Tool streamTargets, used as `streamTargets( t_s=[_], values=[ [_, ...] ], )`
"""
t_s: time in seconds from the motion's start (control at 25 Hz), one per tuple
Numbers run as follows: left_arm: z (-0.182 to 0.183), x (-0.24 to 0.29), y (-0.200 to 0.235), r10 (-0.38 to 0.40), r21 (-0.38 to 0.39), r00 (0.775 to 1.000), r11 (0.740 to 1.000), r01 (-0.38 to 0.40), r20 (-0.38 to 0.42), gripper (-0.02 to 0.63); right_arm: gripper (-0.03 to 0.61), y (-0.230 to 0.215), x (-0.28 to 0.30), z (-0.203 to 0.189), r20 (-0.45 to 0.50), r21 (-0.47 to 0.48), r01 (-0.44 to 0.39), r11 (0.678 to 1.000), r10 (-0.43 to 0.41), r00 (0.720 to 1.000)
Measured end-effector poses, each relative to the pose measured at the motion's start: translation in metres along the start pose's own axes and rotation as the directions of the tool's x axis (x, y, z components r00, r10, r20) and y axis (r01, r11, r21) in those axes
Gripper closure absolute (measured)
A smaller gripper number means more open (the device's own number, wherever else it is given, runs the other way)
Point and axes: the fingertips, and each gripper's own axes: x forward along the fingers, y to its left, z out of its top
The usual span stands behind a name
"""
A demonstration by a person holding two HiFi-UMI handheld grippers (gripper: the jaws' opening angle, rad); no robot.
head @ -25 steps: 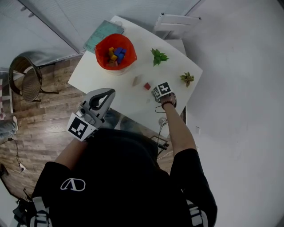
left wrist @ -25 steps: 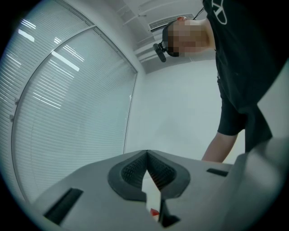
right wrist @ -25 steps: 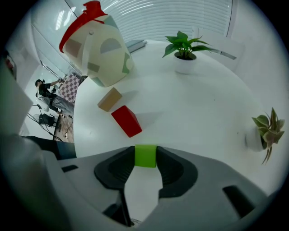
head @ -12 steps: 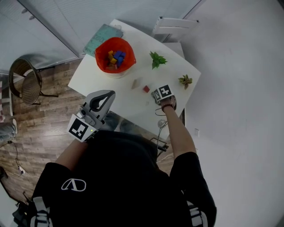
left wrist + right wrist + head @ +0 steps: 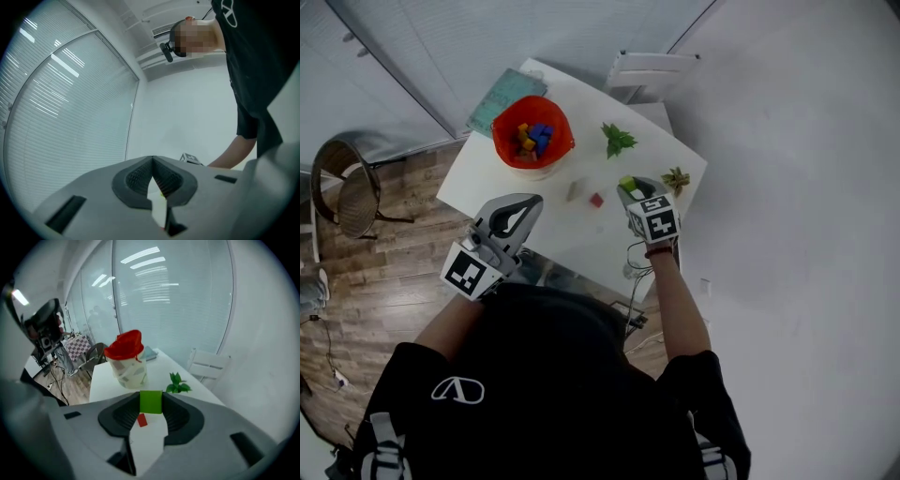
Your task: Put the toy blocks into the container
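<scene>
My right gripper is shut on a green block and holds it above the white table. In the right gripper view the green block sits squarely between the dark pads. A red block and a pale wooden block lie on the table just left of it. The red-lined container stands at the table's far left part with several coloured blocks inside. My left gripper hovers at the near table edge, shut and empty, pointing level.
Two small green plants stand on the table's right half. A teal book lies behind the container. A white chair is beyond the table, a dark chair on the wooden floor at left.
My right gripper has lifted off the table beside the red block, and the green block now shows in its jaws. The left gripper has stayed put.
</scene>
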Motion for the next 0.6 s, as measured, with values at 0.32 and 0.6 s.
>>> streamTargets(
  t_s=[0.32,0.6],
  values=[
    [0.018,0.013,-0.002,-0.031,0.019,0.999,0.999,0.031,0.042,0.609,0.426,0.021,-0.102,0.082,0.334,-0.071,0.123,0.99,-0.093,0.938],
    [0.028,0.018,-0.002,-0.043,0.031,0.997,0.999,0.041,0.065,0.609,0.426,0.053,-0.169,0.125,0.611,-0.092,0.212,0.973,-0.113,0.783]
  ],
)
